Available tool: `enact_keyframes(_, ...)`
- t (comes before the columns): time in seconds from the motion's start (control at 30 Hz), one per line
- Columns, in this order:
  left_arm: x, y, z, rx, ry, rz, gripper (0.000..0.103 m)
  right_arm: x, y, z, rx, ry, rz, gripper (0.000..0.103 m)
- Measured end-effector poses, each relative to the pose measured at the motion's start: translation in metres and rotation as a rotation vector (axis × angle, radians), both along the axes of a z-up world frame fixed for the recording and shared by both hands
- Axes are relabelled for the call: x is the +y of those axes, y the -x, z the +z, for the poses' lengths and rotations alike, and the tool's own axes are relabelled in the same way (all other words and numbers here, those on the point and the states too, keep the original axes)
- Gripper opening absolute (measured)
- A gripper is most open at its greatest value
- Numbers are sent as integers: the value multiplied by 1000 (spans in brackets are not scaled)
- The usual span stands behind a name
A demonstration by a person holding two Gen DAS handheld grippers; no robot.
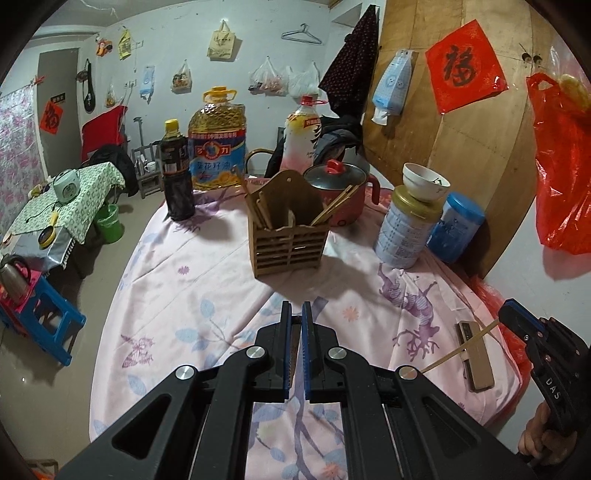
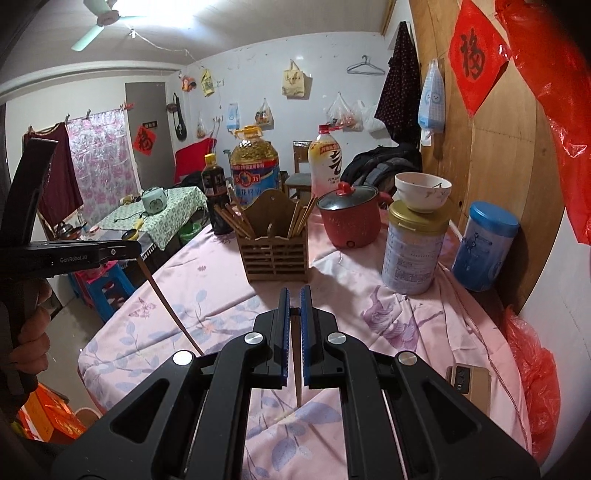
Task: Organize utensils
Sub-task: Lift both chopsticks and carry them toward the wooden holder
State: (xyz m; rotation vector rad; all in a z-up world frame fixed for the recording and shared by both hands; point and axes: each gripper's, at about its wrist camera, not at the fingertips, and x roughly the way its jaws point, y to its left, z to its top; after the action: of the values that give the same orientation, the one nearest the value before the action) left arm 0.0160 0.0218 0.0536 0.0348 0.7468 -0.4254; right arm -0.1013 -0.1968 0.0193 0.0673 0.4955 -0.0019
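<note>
I see white walls (image 2: 258, 74) across the top of both frames, with bags and a wire hanger (image 1: 301, 35) hung on them. Grey door (image 2: 146, 118) upper left, red paper square on it. Ceiling fan (image 2: 99, 22) top left in the right wrist view, bright light beside it. Big wooden board (image 1: 454, 122) leans at right with a red paper square (image 1: 463, 72). Glossy pale floor (image 1: 48, 369) lower left. Side table with green patterned cloth (image 1: 81, 199) at left, blue stool (image 1: 48, 325) below it.

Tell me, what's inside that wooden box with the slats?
Wooden chopsticks stand in the wooden holder, some leaning left, some right, split by a divider. Their lower ends are hidden behind the slats, so the bottom can't be seen.
</note>
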Motion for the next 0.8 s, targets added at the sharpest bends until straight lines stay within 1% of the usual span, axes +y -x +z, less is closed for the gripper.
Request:
enact_keyframes(0.23,7,-21,4,28,15,-17,5,-4,-6,13,-20,-52,-30,6)
enact_keyframes(0.5,25,-39,17,4,-5,-59,5,2,-17,34,-68,-94,-100,6)
enact_keyframes(0.7,35,-64,42,-13,9,-131,5,18,-25,53,-119,-93,-162,6)
enact_keyframes(0.8,32,-81,59,-42,11,-169,5,23,-33,62,-136,-81,-172,6)
